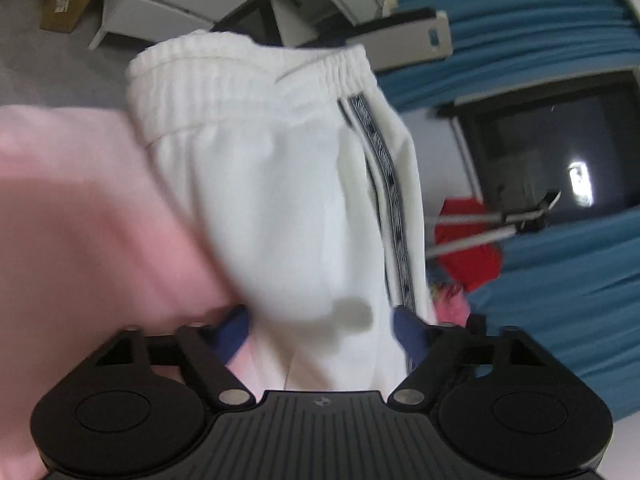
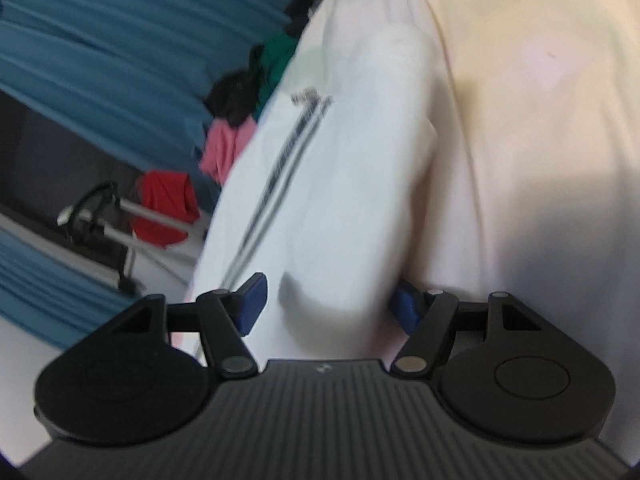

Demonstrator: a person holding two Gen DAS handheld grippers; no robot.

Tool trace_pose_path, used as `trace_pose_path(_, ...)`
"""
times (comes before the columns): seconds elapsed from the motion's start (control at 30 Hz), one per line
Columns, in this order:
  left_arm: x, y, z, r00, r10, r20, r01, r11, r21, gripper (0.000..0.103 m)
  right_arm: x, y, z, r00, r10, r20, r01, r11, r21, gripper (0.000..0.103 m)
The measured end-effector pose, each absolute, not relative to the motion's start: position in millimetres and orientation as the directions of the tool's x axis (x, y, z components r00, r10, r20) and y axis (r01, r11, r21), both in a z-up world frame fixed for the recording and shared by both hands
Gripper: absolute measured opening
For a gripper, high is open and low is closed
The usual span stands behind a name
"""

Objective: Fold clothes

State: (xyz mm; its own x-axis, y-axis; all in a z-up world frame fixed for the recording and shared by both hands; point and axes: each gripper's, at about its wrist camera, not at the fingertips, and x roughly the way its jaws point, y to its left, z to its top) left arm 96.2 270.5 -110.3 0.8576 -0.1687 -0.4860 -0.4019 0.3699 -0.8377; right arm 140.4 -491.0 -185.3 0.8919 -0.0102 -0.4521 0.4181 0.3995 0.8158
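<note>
Blue curtain (image 1: 532,4) behind, a dark screen (image 1: 552,148) beside it, pink sheet (image 1: 72,208) under everything; all smeared by motion blur, edges soft in both views. White pants (image 1: 280,184) spread on the sheet, waistband (image 1: 248,68) elastic and gathered at the far end, a dark patterned stripe (image 1: 384,184) running down one side seam. Same pants (image 2: 328,184) in the right wrist view, folded lengthwise into a thick roll, stripe (image 2: 280,176) blurred to thin double lines, its pattern unreadable. Near end of the pants cut off behind each gripper body. Left gripper (image 1: 320,328) close over the pants' near end, blue pads (image 1: 408,336) spread wide, cloth lying between but not pinched. Right gripper (image 2: 328,304) likewise low over the fold, jaws standing apart, fabric bulging between them; whether the right-hand pad touches the cloth cannot be told. Beyond the pants' striped side, a red garment (image 2: 164,208), a pink one (image 2: 228,148) and something dark and green (image 2: 256,80), heaped and too blurred to name. Metal rods (image 1: 472,232) crossing the red garment, purpose unclear.
</note>
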Motion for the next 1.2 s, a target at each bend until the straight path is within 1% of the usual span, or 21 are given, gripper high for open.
trace_pose_path(0.03, 103, 272, -114, 0.863, -0.151, -0.482, -0.404, 0.365, -0.839, 0.062, 146, -494, -185, 0.897, -0.027, -0.44, 0.413, 0.404, 0.816, 0.068)
trace_pose_path(0.07, 108, 273, -118, 0.864, -0.13, -0.487, -0.416, 0.36, -0.835, 0.049, 152, -497, -186, 0.903, -0.043, -0.428, 0.407, 0.409, 0.817, 0.067)
trace_pose_path(0.1, 112, 274, -122, 0.864, -0.111, -0.491, -0.427, 0.355, -0.831, 0.043, 157, -502, -186, 0.903, -0.059, -0.425, 0.409, 0.413, 0.813, 0.061)
trace_pose_path(0.13, 116, 272, -124, 0.865, -0.1, -0.492, -0.429, 0.364, -0.827, 0.034, 162, -507, -186, 0.903, -0.074, -0.422, 0.412, 0.418, 0.809, 0.054)
trace_pose_path(0.17, 118, 270, -123, 0.866, -0.089, -0.492, -0.425, 0.387, -0.818, 0.025, 165, -511, -189, 0.903, -0.086, -0.42, 0.418, 0.402, 0.815, 0.049)
trace_pose_path(0.23, 122, 267, -121, 0.869, -0.067, -0.491, -0.419, 0.43, -0.8, 0.018, 170, -518, -195, 0.902, -0.112, -0.417, 0.428, 0.365, 0.827, 0.028)
trace_pose_path(0.27, 120, 267, -118, 0.875, -0.059, -0.481, -0.414, 0.426, -0.805, 0.012, 173, -519, -194, 0.9, -0.121, -0.419, 0.432, 0.371, 0.822, 0.024)
trace_pose_path(0.33, 117, 268, -113, 0.887, -0.044, -0.46, -0.402, 0.417, -0.815, 0.01, 178, -519, -192, 0.896, -0.137, -0.423, 0.441, 0.388, 0.809, 0.015)
trace_pose_path(0.4, 110, 267, -102, 0.904, -0.029, -0.427, -0.375, 0.428, -0.822, 0.01, 176, -517, -184, 0.898, -0.157, -0.412, 0.438, 0.41, 0.8, 0.012)
trace_pose_path(0.57, 88, 265, -77, 0.926, -0.029, -0.377, -0.33, 0.425, -0.843, 0.009, 156, -516, -169, 0.911, -0.169, -0.376, 0.412, 0.395, 0.821, 0.01)
trace_pose_path(0.67, 76, 260, -61, 0.93, -0.039, -0.366, -0.312, 0.446, -0.839, 0.008, 131, -515, -159, 0.91, -0.165, -0.379, 0.413, 0.402, 0.817, 0.01)
trace_pose_path(0.8, 37, 264, -42, 0.932, -0.054, -0.359, -0.298, 0.453, -0.84, 0.008, 97, -515, -150, 0.906, -0.158, -0.392, 0.423, 0.379, 0.823, 0.01)
trace_pose_path(0.9, 5, 267, -31, 0.923, -0.071, -0.379, -0.315, 0.43, -0.846, 0.008, 74, -515, -142, 0.903, -0.152, -0.402, 0.429, 0.373, 0.822, 0.01)
trace_pose_path(1.07, -38, 280, -23, 0.893, -0.102, -0.439, -0.362, 0.417, -0.834, 0.008, 43, -515, -136, 0.889, -0.144, -0.434, 0.455, 0.368, 0.811, 0.01)
trace_pose_path(1.2, -50, 284, -30, 0.849, -0.112, -0.517, -0.427, 0.432, -0.794, 0.009, 23, -520, -145, 0.878, -0.135, -0.46, 0.475, 0.368, 0.799, 0.01)
